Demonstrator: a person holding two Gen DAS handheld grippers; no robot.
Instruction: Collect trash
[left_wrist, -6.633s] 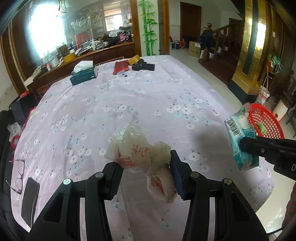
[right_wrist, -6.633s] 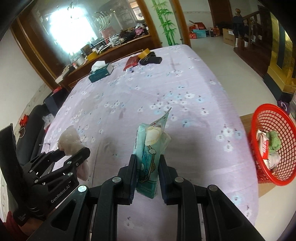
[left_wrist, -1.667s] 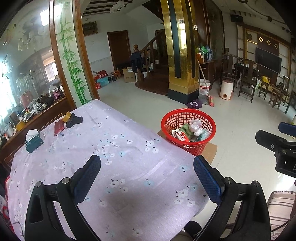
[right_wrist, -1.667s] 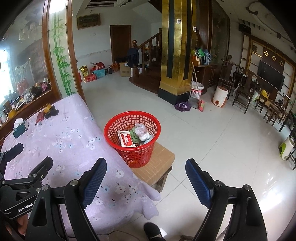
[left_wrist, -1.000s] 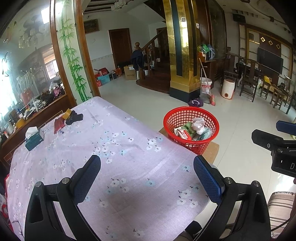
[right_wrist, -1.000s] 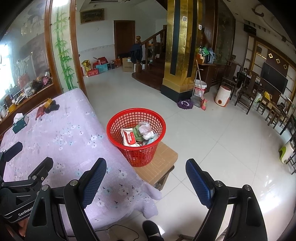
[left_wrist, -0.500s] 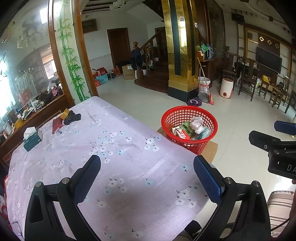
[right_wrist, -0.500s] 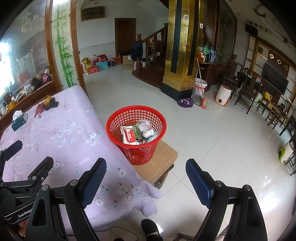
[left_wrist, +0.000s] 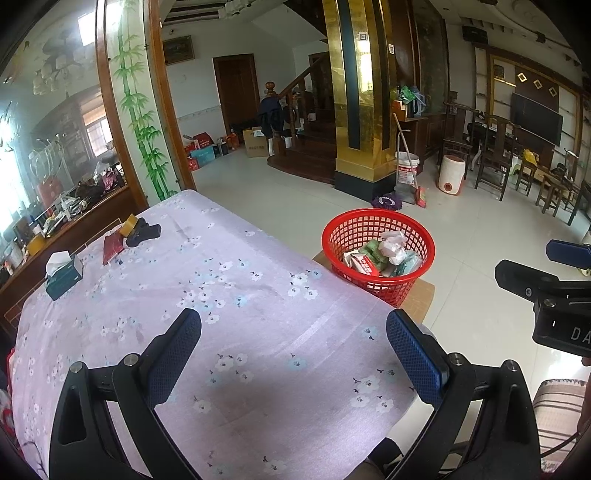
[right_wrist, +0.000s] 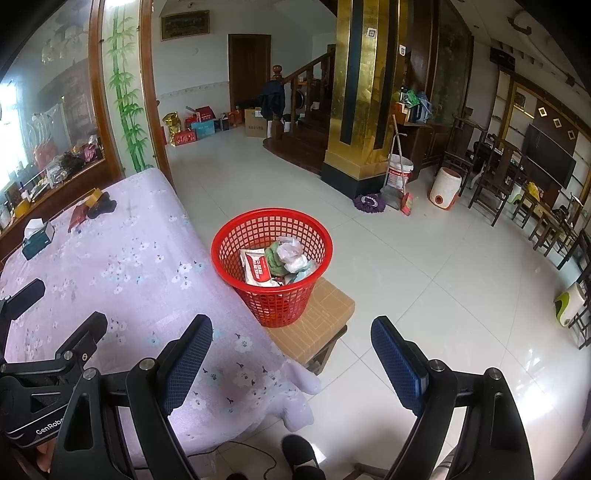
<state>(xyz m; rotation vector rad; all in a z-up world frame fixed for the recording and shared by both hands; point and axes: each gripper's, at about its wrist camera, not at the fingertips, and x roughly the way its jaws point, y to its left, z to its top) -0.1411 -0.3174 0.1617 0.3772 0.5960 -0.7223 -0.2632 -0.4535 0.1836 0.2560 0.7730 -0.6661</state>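
Left gripper (left_wrist: 293, 341), nearest the viewer, hangs over the bench (left_wrist: 229, 295) with its jaws spread wide and nothing between them. Right gripper (right_wrist: 291, 349), jaws likewise spread and empty, hangs past the bench edge above the floor. Red basket (right_wrist: 271, 229) stands on a low brown stool (right_wrist: 321, 325) just beside the bench; the trash (right_wrist: 277, 260) lies inside it. Farther back on the bench: a tissue box (left_wrist: 62, 275) and a dark pouch (left_wrist: 144, 232).

Both grippers are matte black frames with silver screws. Their fingers (left_wrist: 413, 350) carry blue textured pads (right_wrist: 184, 354). White "GenRobo" lettering marks the left gripper (right_wrist: 44, 424).
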